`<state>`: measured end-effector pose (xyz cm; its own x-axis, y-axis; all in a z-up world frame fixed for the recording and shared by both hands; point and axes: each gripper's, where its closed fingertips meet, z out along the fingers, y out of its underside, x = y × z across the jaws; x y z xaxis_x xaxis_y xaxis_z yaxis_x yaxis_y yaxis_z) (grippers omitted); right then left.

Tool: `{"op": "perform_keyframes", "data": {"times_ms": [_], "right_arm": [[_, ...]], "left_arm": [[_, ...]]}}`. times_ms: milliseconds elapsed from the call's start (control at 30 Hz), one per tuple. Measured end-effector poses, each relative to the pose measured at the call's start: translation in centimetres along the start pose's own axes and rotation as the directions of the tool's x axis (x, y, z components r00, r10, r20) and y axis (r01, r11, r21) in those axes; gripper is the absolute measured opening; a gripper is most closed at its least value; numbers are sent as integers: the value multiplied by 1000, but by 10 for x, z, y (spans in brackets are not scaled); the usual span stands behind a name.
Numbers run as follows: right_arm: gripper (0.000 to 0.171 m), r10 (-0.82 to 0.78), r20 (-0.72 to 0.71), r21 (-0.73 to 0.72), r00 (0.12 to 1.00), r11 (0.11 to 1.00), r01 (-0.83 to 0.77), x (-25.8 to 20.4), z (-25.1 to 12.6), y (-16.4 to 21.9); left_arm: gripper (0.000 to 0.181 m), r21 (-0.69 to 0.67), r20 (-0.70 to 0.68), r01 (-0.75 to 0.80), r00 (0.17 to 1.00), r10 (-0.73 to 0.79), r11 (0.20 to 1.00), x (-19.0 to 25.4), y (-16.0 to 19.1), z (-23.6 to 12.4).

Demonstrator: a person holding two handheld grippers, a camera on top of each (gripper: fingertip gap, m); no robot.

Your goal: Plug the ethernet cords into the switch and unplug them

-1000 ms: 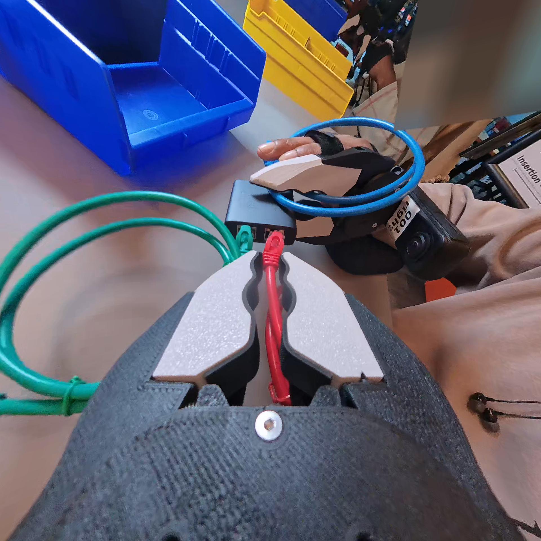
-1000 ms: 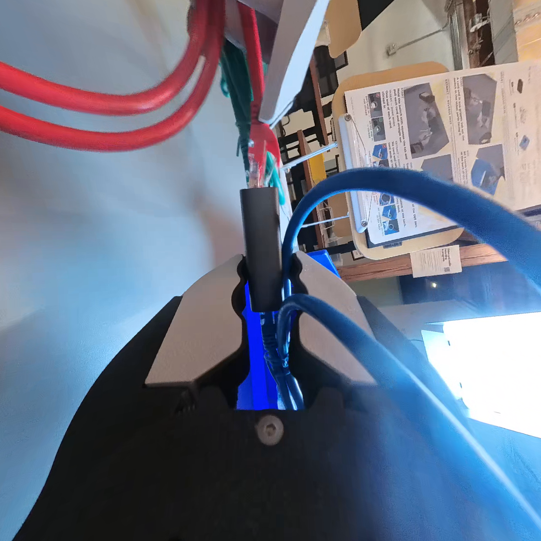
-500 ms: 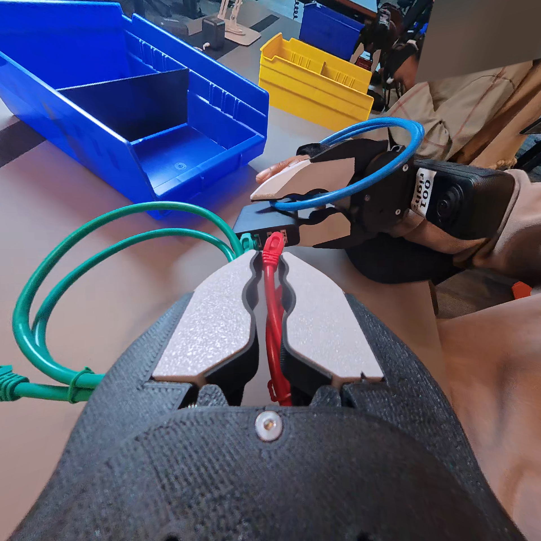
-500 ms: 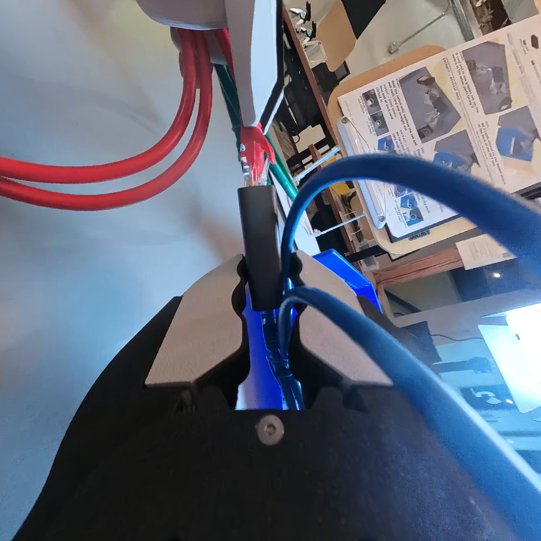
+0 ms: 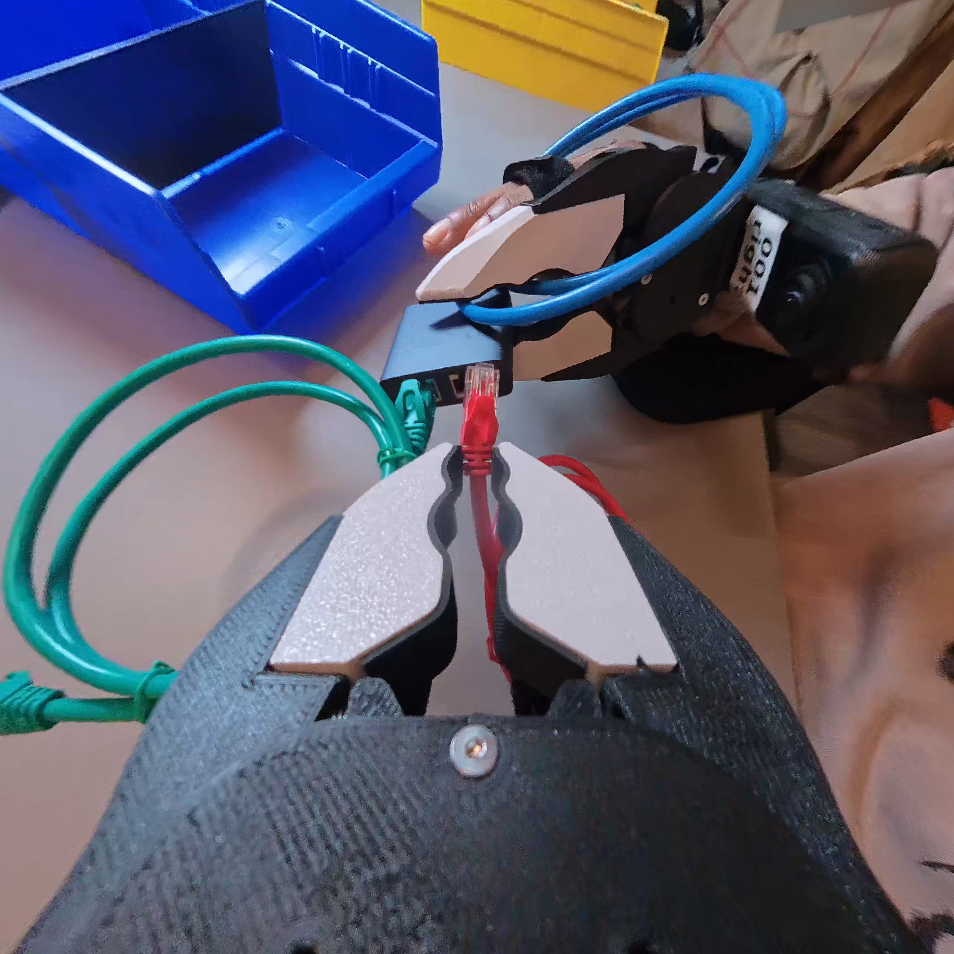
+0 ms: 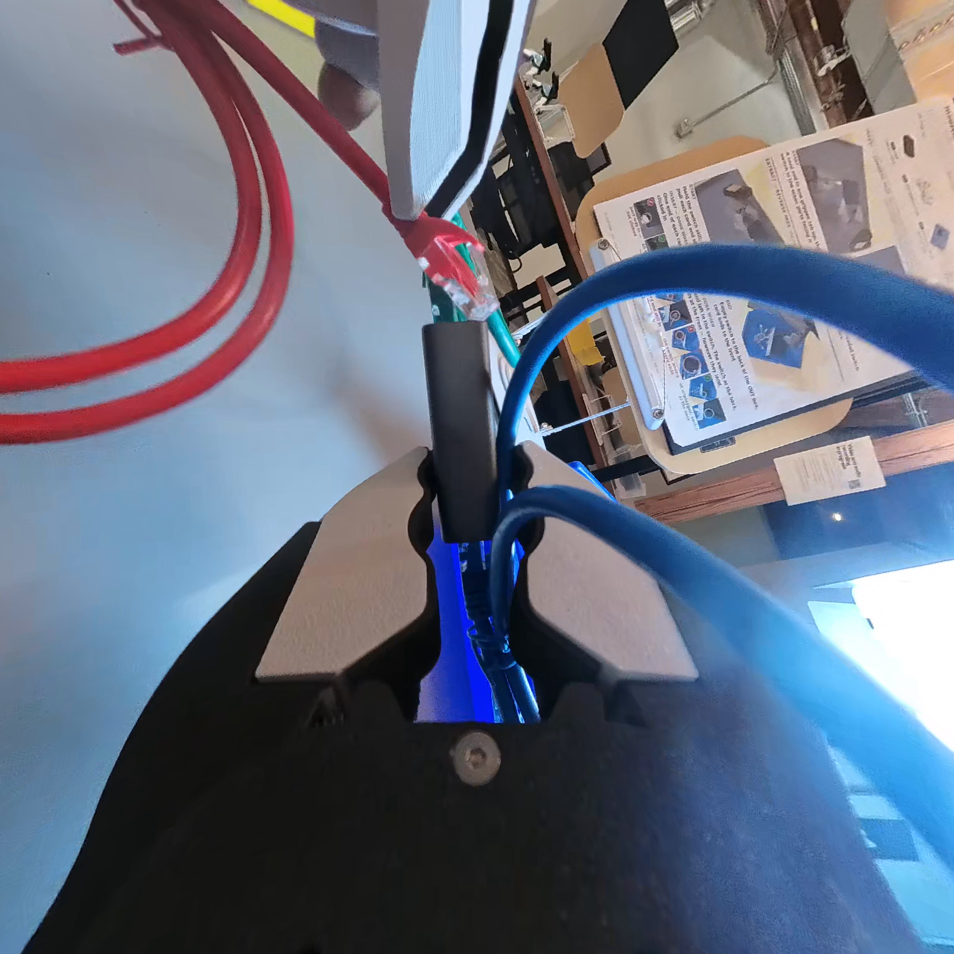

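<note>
My left gripper [image 5: 477, 457] is shut on the red ethernet cord [image 5: 480, 428]; its clear plug [image 5: 480, 379] sits out of the port, just in front of the black switch [image 5: 444, 343]. My right gripper [image 6: 472, 459] is shut on the switch [image 6: 462, 408] and holds it on edge against the table; it also shows in the left wrist view [image 5: 521, 320]. A green cord [image 5: 413, 408] is plugged into the switch's left port. A blue cord [image 5: 722, 170] loops over the right gripper; its plug end [image 6: 477, 573] lies between the right fingers behind the switch.
A blue bin [image 5: 217, 155] stands at the back left and a yellow bin [image 5: 542, 46] behind it. The green cord's loops [image 5: 77, 464] lie on the table at left. A person's sleeve and trousers fill the right side. Printed sheets [image 6: 774, 309] show in the right wrist view. Across from one pair of fingers to the other is roughly 7 cm.
The red plug was seated in the switch and is now pulled back out, its clear tip exposed. The left gripper has drawn away from the switch. The right gripper has kept hold of the switch.
</note>
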<state>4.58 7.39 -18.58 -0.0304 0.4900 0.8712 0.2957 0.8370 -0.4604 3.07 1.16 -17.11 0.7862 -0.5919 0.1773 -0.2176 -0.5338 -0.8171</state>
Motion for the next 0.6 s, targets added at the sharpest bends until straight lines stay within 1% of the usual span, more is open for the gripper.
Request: {"op": "perform_keyframes", "data": {"times_ms": [167,233,300,467,533,600], "right_arm": [[28,-103,-44,-3,994,995,103,2,-1,0],[29,-127,-56,-8,990,992,127,3,-1,2],[28,-202,-79,-6,976,979,202,4,-1,1],[28,-379,-98,-19,920,925,379,-2,-1,-2],[27,-405,-89,2,910,914,407,-6,-1,-3],[28,-427,-83,23,900,902,430,-9,-1,-4]], "left_arm": [[11,11,-115,163,980,-160,987,6,9,3],[11,-13,-119,188,975,-188,982,6,16,8],[11,-21,-117,212,970,-213,977,4,19,11],[11,-84,-109,219,968,-228,972,1,29,16],[10,-108,-109,214,968,-226,971,1,32,15],[11,-156,-81,182,977,-196,971,-2,37,16]]}}
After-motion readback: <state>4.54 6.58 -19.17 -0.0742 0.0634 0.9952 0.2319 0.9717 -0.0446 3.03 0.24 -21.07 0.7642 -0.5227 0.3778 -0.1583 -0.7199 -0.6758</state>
